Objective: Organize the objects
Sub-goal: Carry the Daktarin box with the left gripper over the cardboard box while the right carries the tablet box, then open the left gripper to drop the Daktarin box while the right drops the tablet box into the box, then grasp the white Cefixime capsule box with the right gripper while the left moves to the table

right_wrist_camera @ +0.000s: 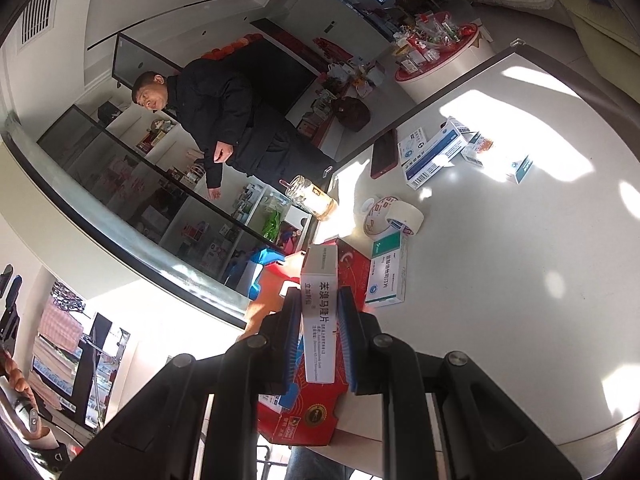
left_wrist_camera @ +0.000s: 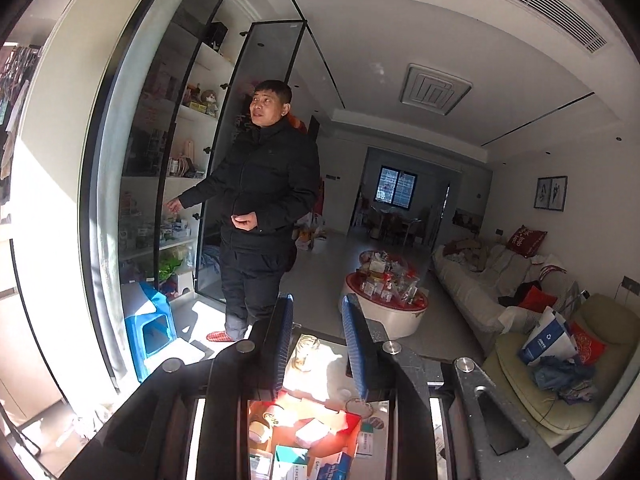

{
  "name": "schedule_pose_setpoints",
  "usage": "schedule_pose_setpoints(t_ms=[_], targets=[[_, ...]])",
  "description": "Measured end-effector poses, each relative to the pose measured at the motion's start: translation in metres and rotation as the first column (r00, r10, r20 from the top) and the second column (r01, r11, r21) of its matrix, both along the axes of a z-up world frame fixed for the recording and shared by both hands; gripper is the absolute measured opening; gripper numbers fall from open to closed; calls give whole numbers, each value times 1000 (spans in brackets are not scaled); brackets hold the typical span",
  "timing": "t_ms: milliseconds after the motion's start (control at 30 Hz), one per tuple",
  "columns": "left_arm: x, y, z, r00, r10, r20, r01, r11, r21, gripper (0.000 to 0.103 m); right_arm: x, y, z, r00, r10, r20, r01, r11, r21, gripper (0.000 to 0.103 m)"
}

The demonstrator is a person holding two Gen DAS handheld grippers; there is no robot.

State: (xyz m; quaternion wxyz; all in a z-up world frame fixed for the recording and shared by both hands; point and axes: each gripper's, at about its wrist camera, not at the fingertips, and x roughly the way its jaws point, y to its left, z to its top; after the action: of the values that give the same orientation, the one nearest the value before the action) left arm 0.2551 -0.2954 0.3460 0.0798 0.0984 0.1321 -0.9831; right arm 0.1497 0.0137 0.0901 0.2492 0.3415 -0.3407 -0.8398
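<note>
My right gripper (right_wrist_camera: 320, 294) is shut on a white medicine box (right_wrist_camera: 320, 280) with dark print, held over an open red carton (right_wrist_camera: 354, 270) at the edge of the white table (right_wrist_camera: 520, 300). In the left wrist view the red carton (left_wrist_camera: 316, 420) lies below with several small boxes and a tape roll inside. My left gripper (left_wrist_camera: 318, 312) is raised above it, its blue pads (left_wrist_camera: 280, 340) apart with nothing between them. A glass jar (left_wrist_camera: 306, 354) stands beyond the carton, also seen as the jar (right_wrist_camera: 312, 198) in the right wrist view.
Tape rolls (right_wrist_camera: 400, 216), a green-white box (right_wrist_camera: 386, 276), blue-white boxes (right_wrist_camera: 436, 152) and a phone (right_wrist_camera: 384, 154) lie on the table. A person in a black jacket (left_wrist_camera: 264, 184) stands by an open glass cabinet (left_wrist_camera: 180, 160). A blue stool (left_wrist_camera: 150, 328), round coffee table (left_wrist_camera: 384, 300) and sofa (left_wrist_camera: 472, 280) stand beyond.
</note>
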Motion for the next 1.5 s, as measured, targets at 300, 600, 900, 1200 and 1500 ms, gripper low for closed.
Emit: schedule_pose_setpoints(t_ms=[300, 600, 900, 1200, 1500], targets=[[-89, 4, -147, 929, -133, 346, 72, 981, 181, 27, -25, -86, 20, 969, 245, -28, -245, 969, 18, 18], [-140, 11, -256, 846, -108, 521, -53, 957, 285, 66, -82, -174, -1, 951, 300, 78, -310, 924, 222, 75], [-190, 150, -267, 820, -237, 521, 197, 971, 132, 83, -96, -37, -33, 995, -84, 50, 45, 847, 530, 92], [-272, 277, -354, 702, -326, 633, 366, 928, 71, 83, -91, 97, -105, 917, -383, 114, 244, 762, 599, 92], [-285, 253, -356, 681, -349, 644, 320, 933, 167, 83, -102, 108, -108, 933, -342, 109, 233, 808, 541, 92]])
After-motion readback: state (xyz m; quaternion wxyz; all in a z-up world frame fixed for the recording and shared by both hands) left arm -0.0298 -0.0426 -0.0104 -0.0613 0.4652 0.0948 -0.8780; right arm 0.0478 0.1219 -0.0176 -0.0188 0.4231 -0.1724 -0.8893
